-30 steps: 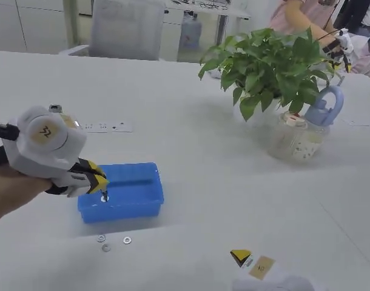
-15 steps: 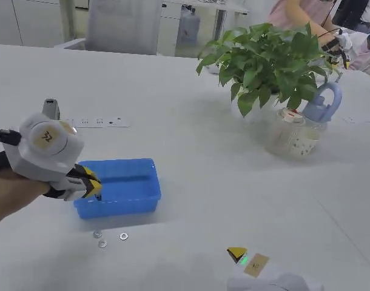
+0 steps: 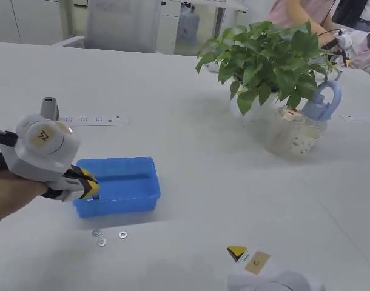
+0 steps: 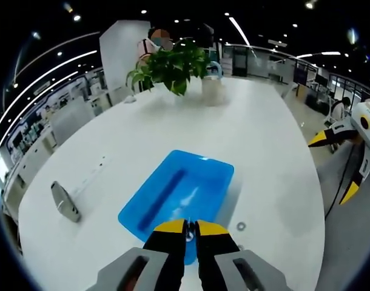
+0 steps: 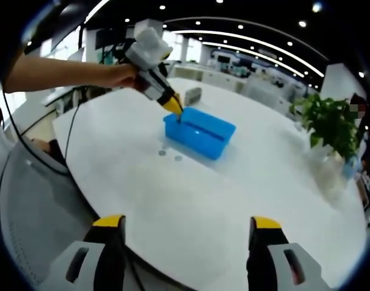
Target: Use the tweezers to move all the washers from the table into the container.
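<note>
Washers (image 3: 122, 234), three small flat metal rings, are lying loose on the bench (image 3: 245, 182) just outside the container (image 3: 118, 207), beside its long wall on my side and close to one another. My left gripper (image 4: 186, 225) is hovering over the corner of the container nearest the washers. Its fingers (image 4: 212, 233) are pressing together on the tweezers (image 5: 179, 119) with only a narrow slit between them. The thin tip is pointing down at the container's rim; whether a washer is sitting in that tip I cannot tell. My right gripper (image 5: 186, 223) is waiting well away from the container, fingers spread wide and holding nothing.

I am judging each washer to be light, rigid, thin and slick. Lying flat, it is offering almost no edge to the tweezers. The surest hold is probably across the band of the ring, one tip through the hole and the other outside the rim. Too hard a squeeze is likely to shoot the ring sideways, and too soft a one to drop it short of the container. The tweezers look springy, so steady pressure matters.
</note>
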{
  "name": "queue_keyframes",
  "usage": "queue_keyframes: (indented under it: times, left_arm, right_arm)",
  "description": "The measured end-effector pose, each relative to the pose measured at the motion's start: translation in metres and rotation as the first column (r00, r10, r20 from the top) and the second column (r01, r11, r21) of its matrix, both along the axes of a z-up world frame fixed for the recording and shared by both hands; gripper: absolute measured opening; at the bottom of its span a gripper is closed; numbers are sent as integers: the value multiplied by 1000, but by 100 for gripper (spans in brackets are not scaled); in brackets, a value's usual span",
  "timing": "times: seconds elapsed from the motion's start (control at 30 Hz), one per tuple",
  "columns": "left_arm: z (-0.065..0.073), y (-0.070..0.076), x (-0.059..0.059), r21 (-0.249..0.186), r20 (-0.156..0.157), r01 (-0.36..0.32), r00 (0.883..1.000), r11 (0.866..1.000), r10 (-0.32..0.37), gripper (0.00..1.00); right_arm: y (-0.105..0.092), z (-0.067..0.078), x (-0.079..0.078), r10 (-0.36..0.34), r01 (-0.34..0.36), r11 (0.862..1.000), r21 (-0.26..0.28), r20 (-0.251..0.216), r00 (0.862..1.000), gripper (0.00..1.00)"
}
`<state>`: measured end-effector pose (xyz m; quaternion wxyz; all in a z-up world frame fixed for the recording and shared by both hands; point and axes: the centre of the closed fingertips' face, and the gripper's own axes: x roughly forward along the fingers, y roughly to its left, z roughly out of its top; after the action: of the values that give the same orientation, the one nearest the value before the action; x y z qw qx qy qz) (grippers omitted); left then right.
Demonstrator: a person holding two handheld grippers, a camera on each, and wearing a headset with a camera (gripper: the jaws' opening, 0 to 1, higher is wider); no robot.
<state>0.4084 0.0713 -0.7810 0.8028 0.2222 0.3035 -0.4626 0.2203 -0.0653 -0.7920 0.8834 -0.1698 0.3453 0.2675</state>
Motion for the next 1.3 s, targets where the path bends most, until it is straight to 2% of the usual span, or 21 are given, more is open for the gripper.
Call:
queue_keyframes:
  times: [0.1,0.2,0.33,0.53,0.67,0.87,1.1,1.3]
  left_arm:
    - [2,1,0,2,6,-2,1000,1000,2,2]
    - [9,3,2,-3,35,-9,999,1000,9,2]
    - [17,7,-1,2,54,-13,998,1000,12,2]
    - [27,15,-8,-1,75,-24,997,1000,24,2]
    - [35,18,-14,-2,100,-24,995,1000,25,2]
    - [49,20,-22,-23,130,-28,991,999,31,2]
    - [59,19,-33,-34,148,-18,989,999,23,2]
    - [59,16,-43,-49,136,-9,991,999,16,2]
  right_arm:
    - [0,0,0,1,-1,1000,-1,2,1000,82]
    - [0,1,0,-1,1,1000,3,4,1000,81]
    - [0,2,0,2,-2,1000,2,8,1000,81]
    - [1,2,0,8,-8,1000,-2,12,1000,80]
    - [1,2,0,13,-13,1000,-7,14,1000,80]
    - [2,1,-1,20,-20,1000,-12,14,1000,80]
    - [1,0,-1,24,-23,999,-28,11,1000,79]
    - [2,1,-1,22,-22,1000,-14,12,1000,79]
